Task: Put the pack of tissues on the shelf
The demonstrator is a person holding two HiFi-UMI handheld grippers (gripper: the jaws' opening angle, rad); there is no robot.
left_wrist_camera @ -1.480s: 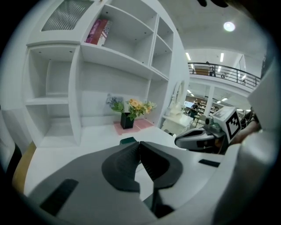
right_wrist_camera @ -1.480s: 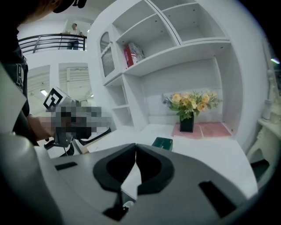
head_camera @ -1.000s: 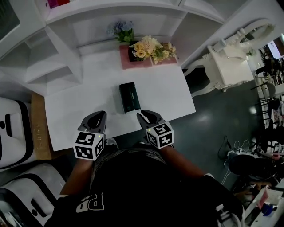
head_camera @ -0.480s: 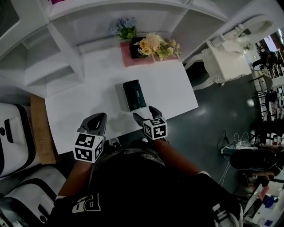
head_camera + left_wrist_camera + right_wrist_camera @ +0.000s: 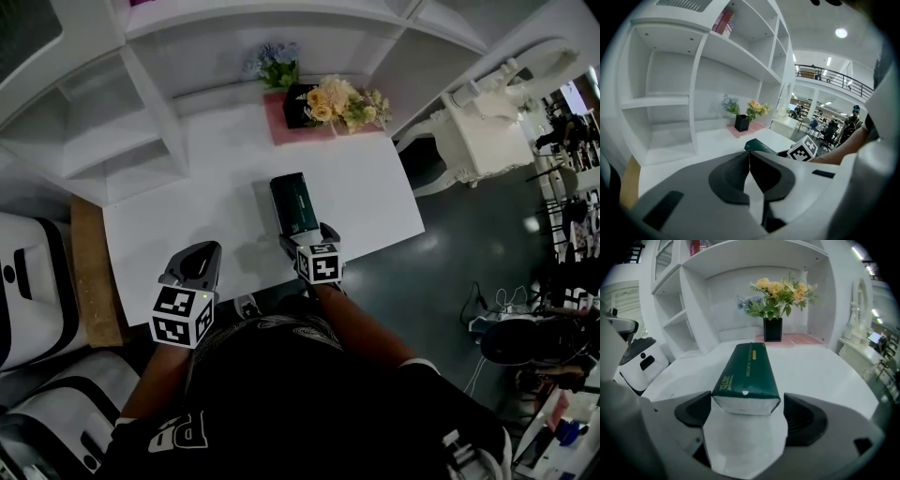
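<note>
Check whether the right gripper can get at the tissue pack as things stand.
Probably yes. The right gripper has just been opening its jaws; they stand wide with the near end of the tissue pack between them on the table, nothing in the way. The pads do not seem to press yet.

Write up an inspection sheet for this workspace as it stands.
Surface: white table, dry and clean.
Job's things: green pack of tissues lies flat on the table, not yet on the shelf unit.
Clutter: flowers in a black vase on a pink mat, at the back.
Grippers: right gripper jaws have just been opening; the pack's near end is between them, unpressed. Left gripper shut, empty.
Cables: loose cables on the floor; nothing seen on the table.
Surroundings: ornate white chair, white machine.
</note>
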